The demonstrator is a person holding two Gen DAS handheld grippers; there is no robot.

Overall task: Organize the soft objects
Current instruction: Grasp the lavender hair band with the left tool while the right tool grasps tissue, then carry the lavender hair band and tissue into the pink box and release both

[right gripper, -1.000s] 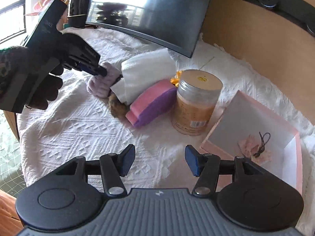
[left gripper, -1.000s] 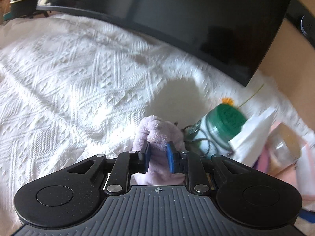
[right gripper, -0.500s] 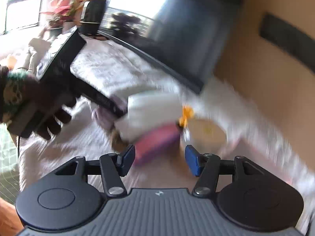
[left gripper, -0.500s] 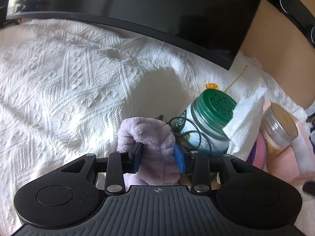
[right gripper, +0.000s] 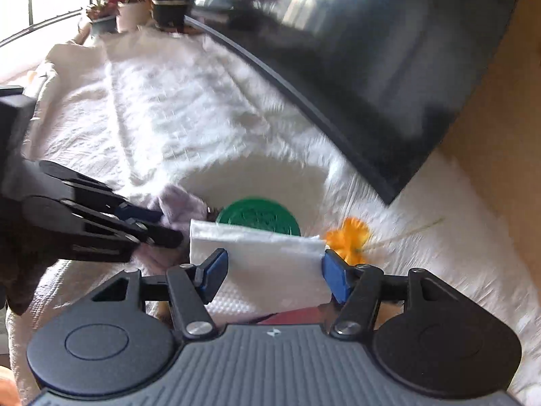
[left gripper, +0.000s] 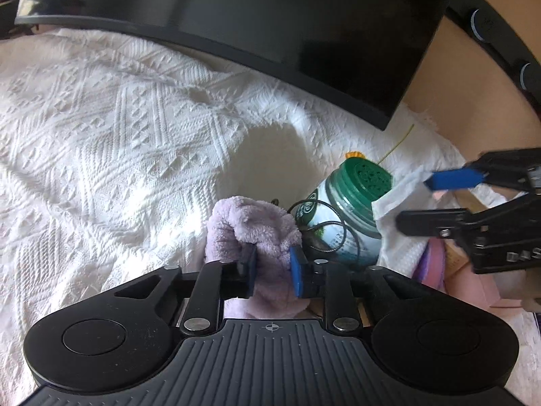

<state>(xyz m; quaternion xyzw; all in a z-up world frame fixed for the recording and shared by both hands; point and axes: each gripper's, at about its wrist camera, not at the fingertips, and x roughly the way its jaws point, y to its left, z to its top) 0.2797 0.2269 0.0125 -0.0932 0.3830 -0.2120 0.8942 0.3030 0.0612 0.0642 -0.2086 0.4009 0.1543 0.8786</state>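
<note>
A fluffy lilac cloth (left gripper: 257, 233) lies on the white bedspread (left gripper: 118, 142). My left gripper (left gripper: 272, 267) has its blue pads on both sides of the cloth and grips it. It also shows in the right wrist view (right gripper: 148, 223), with the lilac cloth (right gripper: 179, 203) at its tips. A folded white towel (right gripper: 263, 267) sits between the wide-open jaws of my right gripper (right gripper: 274, 272), which enters the left wrist view (left gripper: 439, 199) from the right. The towel (left gripper: 402, 223) leans over a pink and purple sponge (left gripper: 432, 264).
A green-lidded jar (left gripper: 351, 213) with a black wire loop (left gripper: 324, 226) stands right behind the cloth and towel. An orange flower (right gripper: 348, 237) lies to the right. A large black monitor (left gripper: 270, 27) stands at the back. Potted plants (right gripper: 125, 3) stand far left.
My right gripper has swung left and forward from in front of the beige jar to straddle the white towel. My left gripper has opened a little wider around the lilac cloth.
</note>
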